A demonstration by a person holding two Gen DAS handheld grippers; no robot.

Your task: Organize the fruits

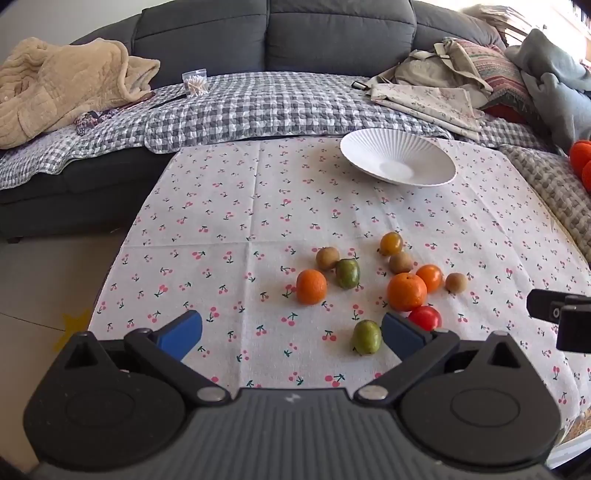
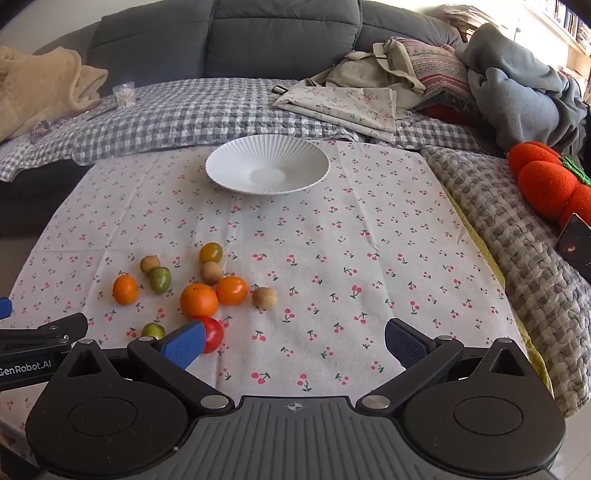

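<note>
Several small fruits lie loose on the cherry-print cloth (image 1: 229, 206): a large orange (image 1: 406, 291), a smaller orange (image 1: 311, 286), green fruits (image 1: 347, 273), brown ones (image 1: 327, 257) and a red tomato (image 1: 425, 317). A white ribbed plate (image 1: 397, 157) stands empty at the far side. My left gripper (image 1: 291, 334) is open above the near cloth, with a green fruit (image 1: 366, 336) just inside its right pad. My right gripper (image 2: 293, 341) is open too, over bare cloth, the red tomato (image 2: 213, 334) beside its left pad. The fruit cluster (image 2: 198, 300) lies to its left, the plate (image 2: 267, 164) ahead.
A grey sofa (image 1: 273, 33) with a checked blanket (image 1: 258, 107) runs behind the table. A beige blanket (image 1: 62, 85) lies left, bags and cushions (image 2: 388, 81) right. Red plush fruit (image 2: 546, 181) sits on a woven throw (image 2: 491, 229) at the right edge.
</note>
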